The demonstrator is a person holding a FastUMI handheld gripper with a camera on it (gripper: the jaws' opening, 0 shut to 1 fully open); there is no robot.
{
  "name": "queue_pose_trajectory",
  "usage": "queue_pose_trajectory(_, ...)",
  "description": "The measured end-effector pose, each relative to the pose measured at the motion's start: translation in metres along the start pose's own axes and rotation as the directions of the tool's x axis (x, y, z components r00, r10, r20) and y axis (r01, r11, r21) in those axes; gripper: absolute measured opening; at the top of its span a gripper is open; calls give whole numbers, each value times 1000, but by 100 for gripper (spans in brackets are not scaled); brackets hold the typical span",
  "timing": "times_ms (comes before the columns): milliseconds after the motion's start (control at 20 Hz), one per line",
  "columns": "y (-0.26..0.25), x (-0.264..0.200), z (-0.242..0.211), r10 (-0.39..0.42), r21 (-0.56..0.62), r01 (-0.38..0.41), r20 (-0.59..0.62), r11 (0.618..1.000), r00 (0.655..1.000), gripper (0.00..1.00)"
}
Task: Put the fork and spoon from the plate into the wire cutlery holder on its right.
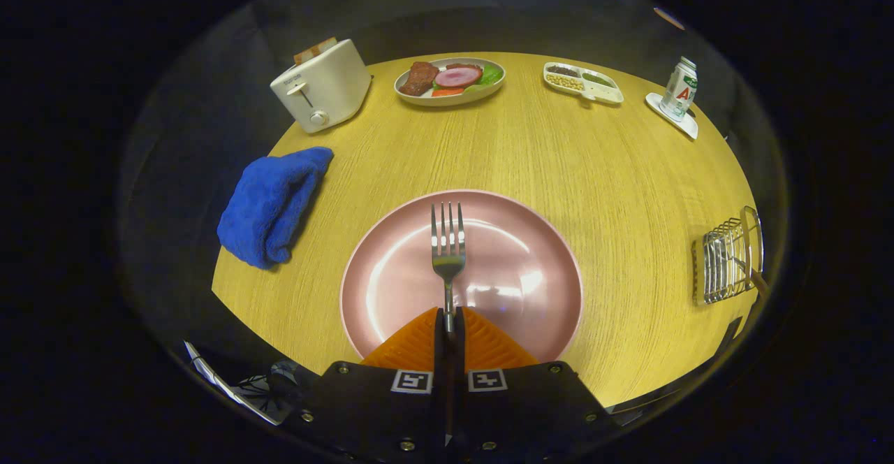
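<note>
My gripper is shut on the handle of a steel fork, both orange fingers pressed on it. The fork points straight ahead, its tines over the middle of a pink plate that lies just ahead of the fingers. I cannot tell whether the fork rests on the plate or hangs above it. A wire cutlery holder stands to the right of the plate near the table edge, with a wooden-handled utensil leaning in it.
On the wooden table: a blue cloth left of the plate, a white toaster far left, a food plate and a divided dish at the back, a can on a coaster far right.
</note>
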State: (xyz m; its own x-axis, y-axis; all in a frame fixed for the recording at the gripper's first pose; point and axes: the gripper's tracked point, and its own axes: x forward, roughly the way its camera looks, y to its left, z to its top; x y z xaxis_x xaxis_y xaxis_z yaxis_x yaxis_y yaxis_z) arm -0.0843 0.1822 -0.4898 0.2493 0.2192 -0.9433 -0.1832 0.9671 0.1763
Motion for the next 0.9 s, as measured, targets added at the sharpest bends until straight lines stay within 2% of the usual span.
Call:
queue_pose_trajectory(450,-96,-46,36,-104,135,92,87,987,991,4)
queue_pose_trajectory(900,-208,-99,27,-243,297,205,98,933,965,4)
